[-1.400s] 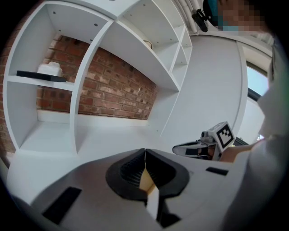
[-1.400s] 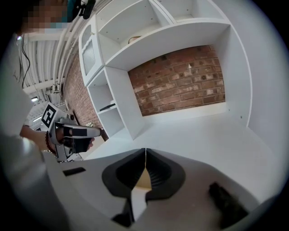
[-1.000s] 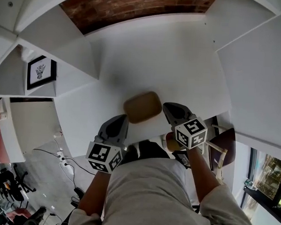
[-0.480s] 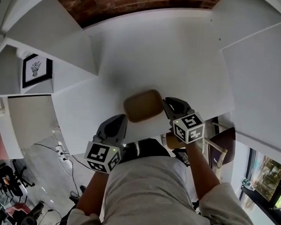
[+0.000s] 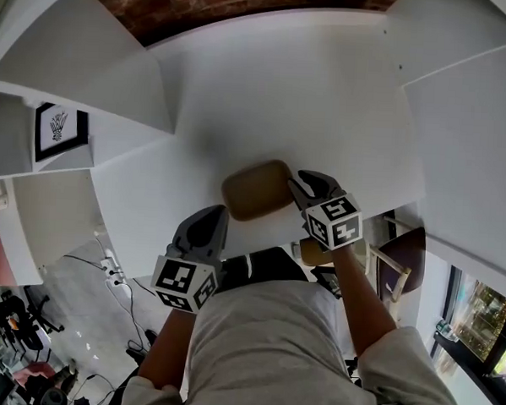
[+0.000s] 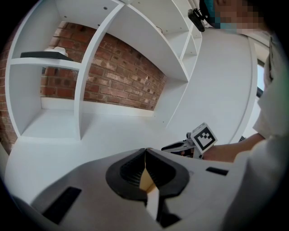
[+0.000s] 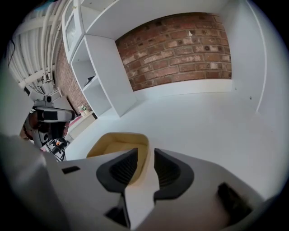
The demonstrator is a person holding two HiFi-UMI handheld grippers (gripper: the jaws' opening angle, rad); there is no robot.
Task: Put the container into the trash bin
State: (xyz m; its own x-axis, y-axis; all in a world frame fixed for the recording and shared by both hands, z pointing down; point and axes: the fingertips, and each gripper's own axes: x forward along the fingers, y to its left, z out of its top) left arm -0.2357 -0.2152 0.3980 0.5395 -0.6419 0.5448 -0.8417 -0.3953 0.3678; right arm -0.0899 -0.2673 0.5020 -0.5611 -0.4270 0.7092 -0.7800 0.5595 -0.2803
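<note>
A tan, shallow container lies on the white table near its front edge. My right gripper is at the container's right end. In the right gripper view its jaws are opening, and the container's near rim lies in the gap of the right gripper with the pads apart from it. My left gripper hangs at the table's front edge, just left of and below the container. Its jaws meet at the tips in the left gripper view. I cannot make out a trash bin.
White shelf walls stand on the table at the left and right, with a brick wall behind. A framed picture leans at the far left. A wooden chair stands below the table's right corner.
My right gripper has come down and closer to the container's right end, and its jaws have spread around the rim. The left gripper and the container have stayed put.
</note>
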